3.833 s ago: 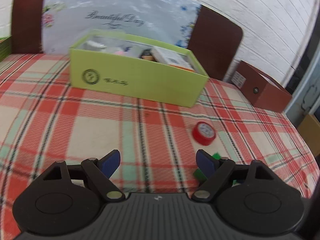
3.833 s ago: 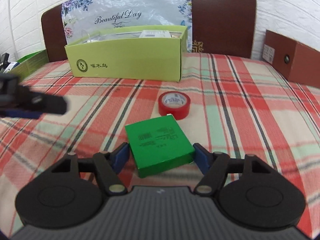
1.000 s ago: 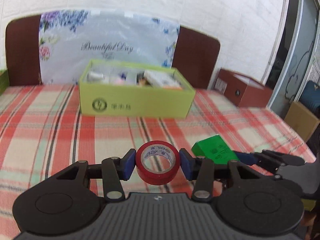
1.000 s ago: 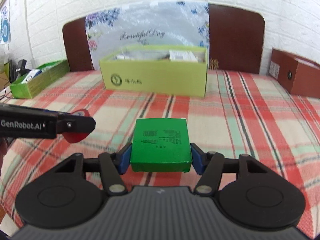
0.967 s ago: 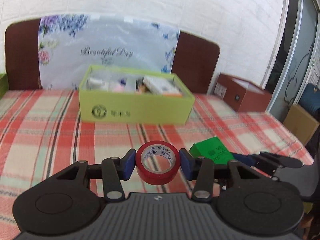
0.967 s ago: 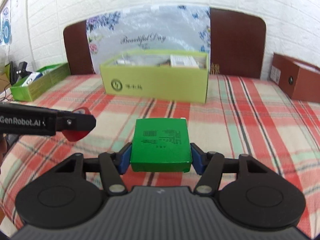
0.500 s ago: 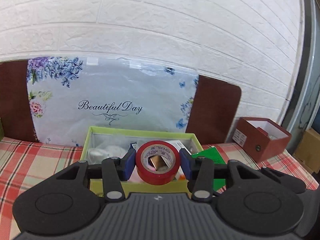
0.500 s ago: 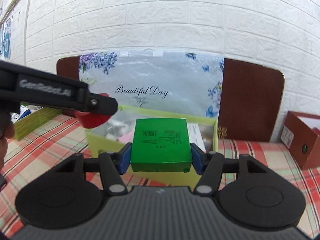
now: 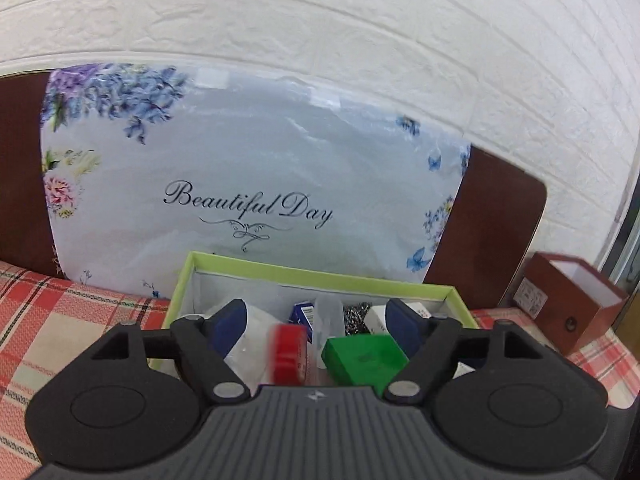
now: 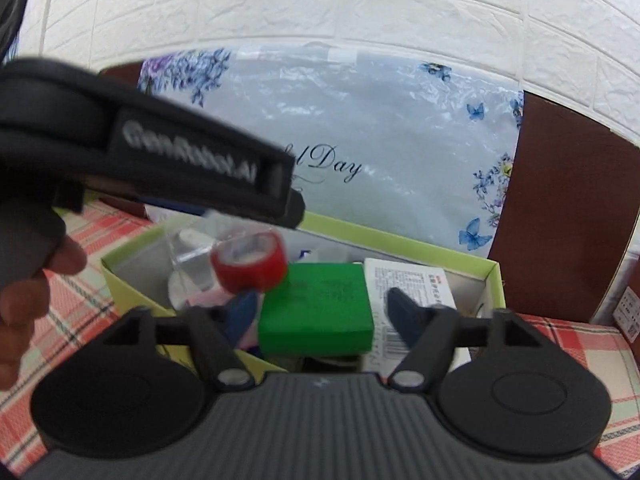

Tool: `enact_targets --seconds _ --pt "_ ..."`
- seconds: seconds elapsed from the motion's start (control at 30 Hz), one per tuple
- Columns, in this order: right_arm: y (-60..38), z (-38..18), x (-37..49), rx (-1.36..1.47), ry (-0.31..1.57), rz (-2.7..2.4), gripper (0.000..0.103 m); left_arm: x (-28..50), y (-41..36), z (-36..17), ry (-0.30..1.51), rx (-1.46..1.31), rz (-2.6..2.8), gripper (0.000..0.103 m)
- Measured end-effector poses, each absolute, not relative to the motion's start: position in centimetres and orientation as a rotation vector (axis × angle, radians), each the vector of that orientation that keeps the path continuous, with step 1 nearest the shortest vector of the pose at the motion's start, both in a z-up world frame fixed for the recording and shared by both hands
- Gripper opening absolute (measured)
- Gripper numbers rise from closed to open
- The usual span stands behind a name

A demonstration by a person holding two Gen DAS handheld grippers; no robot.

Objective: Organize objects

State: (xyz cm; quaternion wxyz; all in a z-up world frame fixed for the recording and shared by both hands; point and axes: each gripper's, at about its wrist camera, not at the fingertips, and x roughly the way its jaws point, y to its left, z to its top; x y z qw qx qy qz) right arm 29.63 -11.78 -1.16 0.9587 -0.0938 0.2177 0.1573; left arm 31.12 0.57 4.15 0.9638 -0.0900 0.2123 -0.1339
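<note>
Both grippers, left (image 9: pixel 316 320) and right (image 10: pixel 320 308), hang over the box (image 9: pixel 256 268); jaws opening, pads clear, so tape (image 9: pixel 287 354) and carton (image 10: pixel 316 312) drop in.

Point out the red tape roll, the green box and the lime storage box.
red tape roll (image 10: pixel 250 266): right wrist view, red outer band.
green box (image 10: pixel 316 304): right wrist view, top face.
lime storage box (image 9: pixel 320 276): left wrist view, far rim.

White brick-pattern wall (image 9: pixel 360 40), dark brown headboard (image 9: pixel 492 216), red plaid bedcover (image 9: pixel 60 312), even daylight.
</note>
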Motion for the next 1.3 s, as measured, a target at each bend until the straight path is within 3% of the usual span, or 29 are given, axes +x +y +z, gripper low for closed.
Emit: enact_targets --seconds 0.07,0.1,0.27,0.5,0.87,1.3 --pt "-12.1 -1.4 28.5 -0.192 0.381 0.308 0.102 30.3 1.0 4.4 0.416 -0.180 -0.250 0.083" --pt "-12.4 -1.4 28.0 -0.190 0.361 0.300 0.103 29.9 1.1 4.5 0.411 -0.176 -0.238 0.083" --pt "-13.7 -0.8 25.7 -0.156 0.370 0.273 0.103 26.5 1.3 5.7 0.383 -0.157 -0.217 0.085" --pt "-15.3 1.5 20.0 -0.149 0.430 0.212 0.103 18.9 0.9 7.0 0.428 -0.143 -0.148 0.097" --pt "-18.8 0.9 7.5 -0.062 0.553 0.144 0.103 7.6 0.0 3.4 0.567 -0.126 -0.075 0.098" --pt "-18.3 1.4 3.8 -0.081 0.527 0.118 0.103 5.0 -0.5 3.9 0.530 0.047 0.039 0.098"
